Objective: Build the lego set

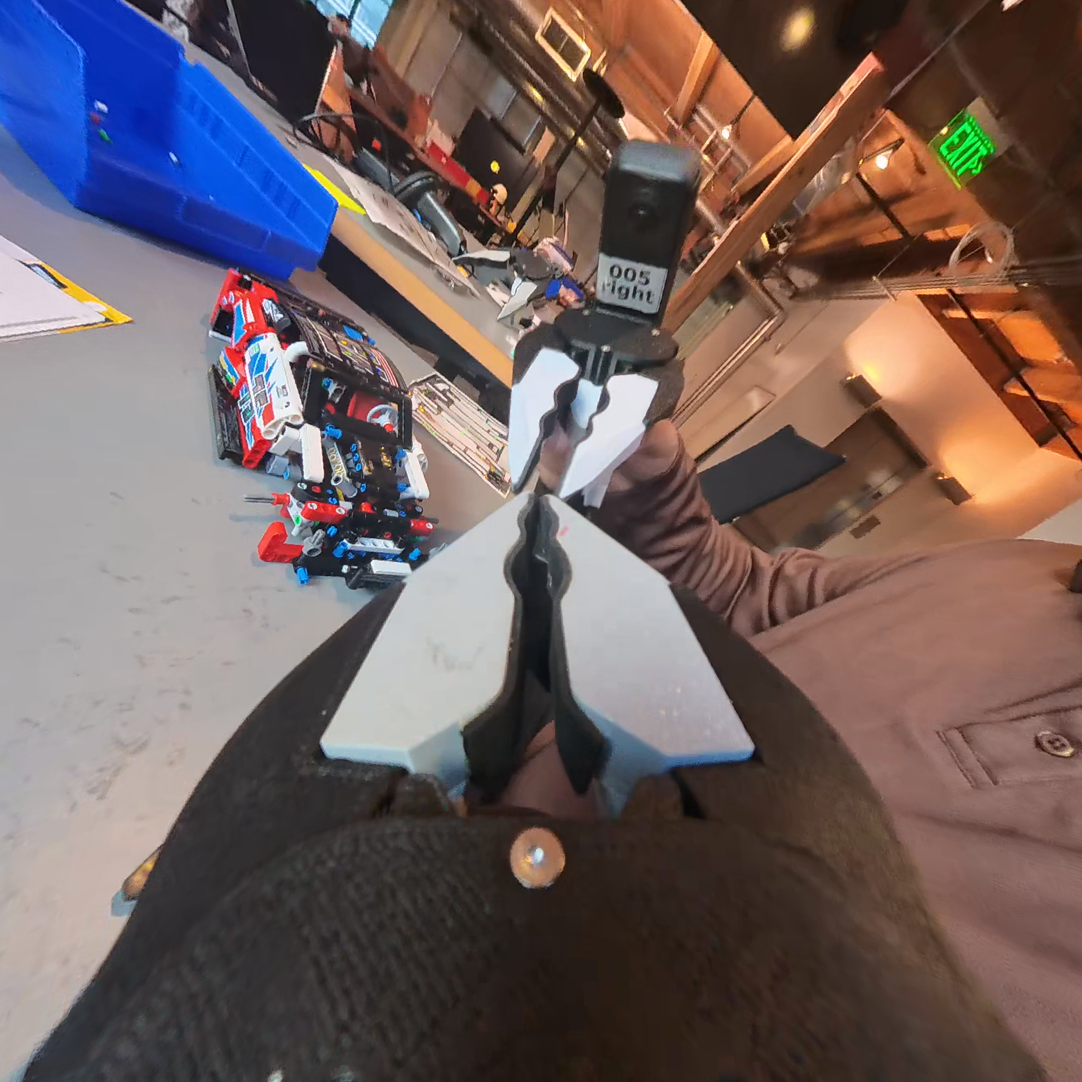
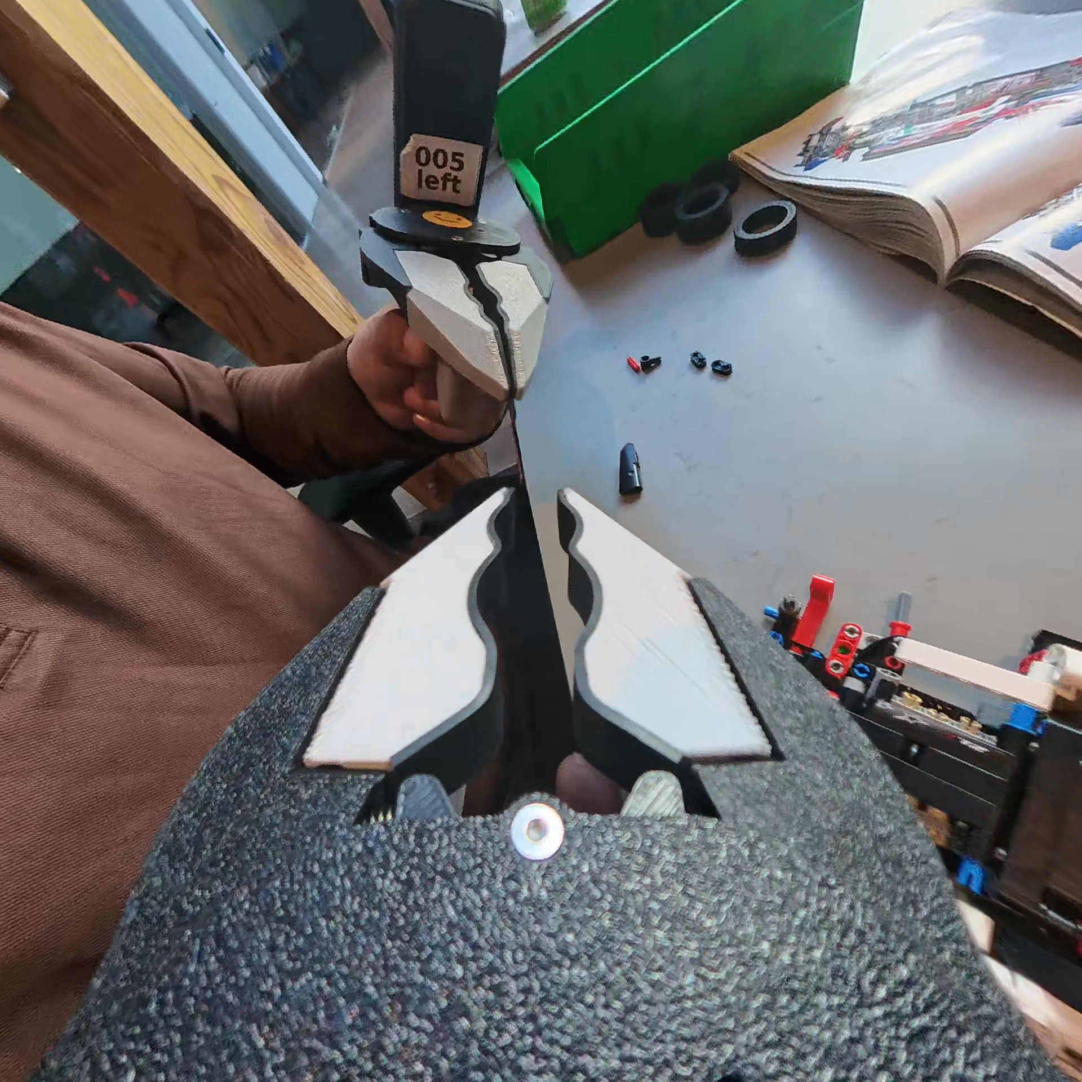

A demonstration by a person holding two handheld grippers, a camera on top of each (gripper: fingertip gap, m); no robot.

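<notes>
A half-built red, white and black lego car lies on the grey table; its black chassis end also shows in the right wrist view. My left gripper is shut on the far end of a long thin black piece. It also shows in the right wrist view, raised above the table's edge. The piece runs from there between the fingers of my right gripper, which stand apart around it. The right gripper meets the left tip to tip, beside the car.
A black connector and small loose pieces lie on the table. Black tyres sit by a green bin. An open instruction book lies at the right. A blue bin stands behind the car. A person's brown sleeve is close.
</notes>
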